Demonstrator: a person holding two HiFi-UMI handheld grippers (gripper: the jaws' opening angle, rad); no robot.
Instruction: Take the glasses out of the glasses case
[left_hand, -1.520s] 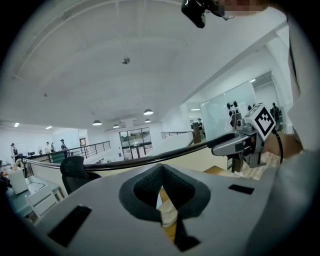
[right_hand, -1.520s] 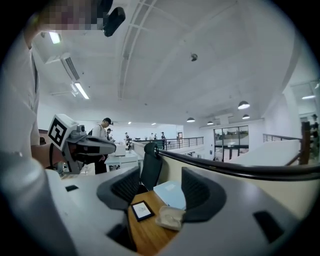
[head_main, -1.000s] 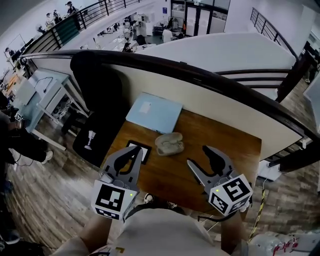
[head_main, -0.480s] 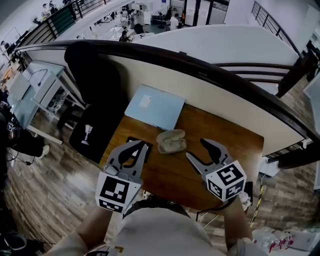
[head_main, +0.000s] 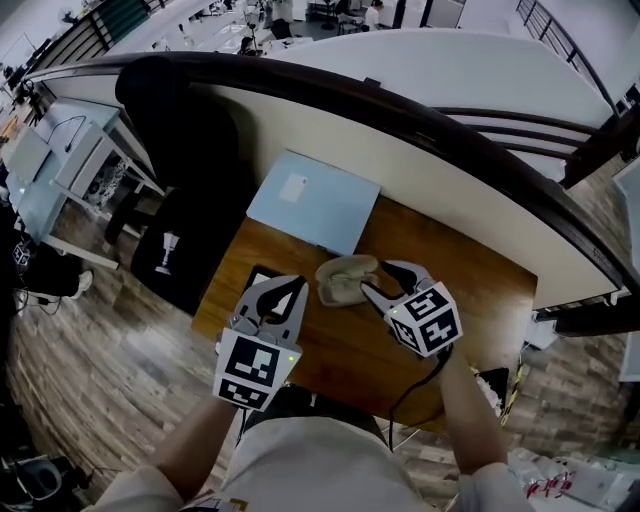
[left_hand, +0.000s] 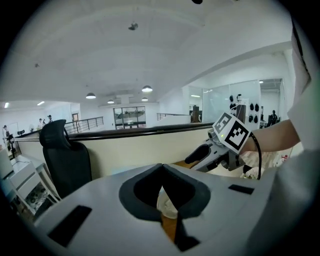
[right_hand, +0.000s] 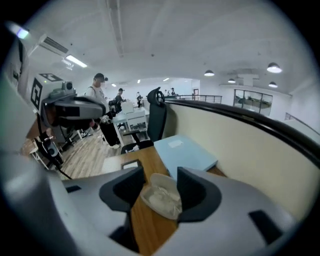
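**Approach to the glasses case (right_hand: 161, 196), head and gripper views.** The cream case lies on the wooden table (head_main: 470, 300), just beside the near edge of the pale blue pad (head_main: 313, 203). No glasses show, and you cannot tell from here whether the lid is latched.

Your right gripper (head_main: 378, 278) stands on the near side of the pad. Its tongs are spread and closing, with the case between them but not yet pressed. Your left gripper (head_main: 295, 286) is also on the pad's near side, toward its left corner. Its tongs are pressed together on nothing.

The step in hand appears to be securing the case before opening it. Bring the right tongs in across the case's narrow width. Set them low on the body rather than on the lid, so the lid stays free to lift. Close gently, because the shell looks smooth and may skid toward the pad. Keep the left tips for the seam.
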